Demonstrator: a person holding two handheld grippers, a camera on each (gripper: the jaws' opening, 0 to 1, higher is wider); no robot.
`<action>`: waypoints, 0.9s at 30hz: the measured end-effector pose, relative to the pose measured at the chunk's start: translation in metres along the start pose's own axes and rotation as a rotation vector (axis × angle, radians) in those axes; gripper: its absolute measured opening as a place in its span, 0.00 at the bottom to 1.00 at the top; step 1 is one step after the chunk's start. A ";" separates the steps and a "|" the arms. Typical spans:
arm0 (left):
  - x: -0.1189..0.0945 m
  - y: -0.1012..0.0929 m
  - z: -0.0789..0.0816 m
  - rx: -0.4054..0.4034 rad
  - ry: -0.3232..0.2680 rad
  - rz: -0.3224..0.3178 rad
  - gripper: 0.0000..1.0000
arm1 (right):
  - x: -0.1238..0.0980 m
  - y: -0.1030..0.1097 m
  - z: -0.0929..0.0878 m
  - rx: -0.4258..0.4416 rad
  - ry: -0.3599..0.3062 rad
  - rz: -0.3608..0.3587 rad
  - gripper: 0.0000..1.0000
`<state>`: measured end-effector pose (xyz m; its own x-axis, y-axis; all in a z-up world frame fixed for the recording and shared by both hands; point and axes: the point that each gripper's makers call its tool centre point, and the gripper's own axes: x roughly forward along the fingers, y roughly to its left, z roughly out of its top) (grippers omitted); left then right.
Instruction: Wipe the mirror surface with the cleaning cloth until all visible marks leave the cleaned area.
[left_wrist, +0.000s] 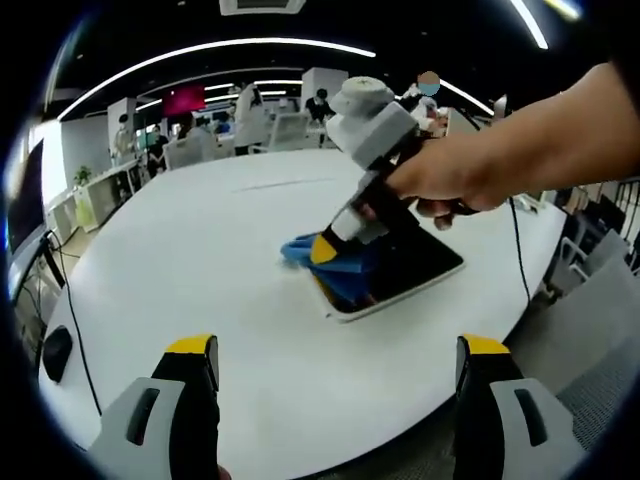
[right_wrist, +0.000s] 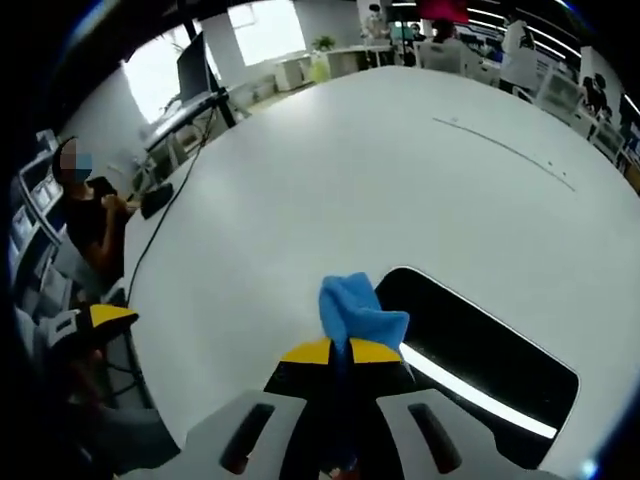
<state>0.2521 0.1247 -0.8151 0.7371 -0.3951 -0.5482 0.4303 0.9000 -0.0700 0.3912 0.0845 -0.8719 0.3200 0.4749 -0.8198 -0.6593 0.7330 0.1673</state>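
While right tongs (right_wrist: 340, 352) pinch bunched blue cloth (right_wrist: 358, 310), dark glossy mirror (right_wrist: 490, 365), left tongs (left_wrist: 340, 350) released

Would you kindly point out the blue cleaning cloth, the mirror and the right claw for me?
blue cleaning cloth (right_wrist: 358, 305), right gripper view, its bunched top.
mirror (right_wrist: 480, 355), right gripper view, its dark glass.
right claw (left_wrist: 335, 247), left gripper view, between its yellow tips.

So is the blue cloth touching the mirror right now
Touching. The left gripper view shows the blue cloth, held by the right gripper, pressed onto the mirror.
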 end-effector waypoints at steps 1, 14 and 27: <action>0.001 0.000 0.001 0.000 0.000 -0.003 0.99 | -0.001 0.002 -0.002 0.004 0.001 0.001 0.00; 0.002 0.001 0.001 -0.002 0.001 0.000 0.99 | -0.007 0.006 -0.009 0.082 -0.009 0.017 0.00; 0.001 0.003 0.000 -0.007 0.001 0.009 0.99 | -0.015 -0.006 -0.016 0.150 -0.050 0.006 0.00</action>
<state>0.2540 0.1267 -0.8160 0.7405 -0.3866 -0.5497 0.4196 0.9049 -0.0712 0.3798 0.0652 -0.8692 0.3520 0.5003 -0.7911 -0.5539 0.7926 0.2549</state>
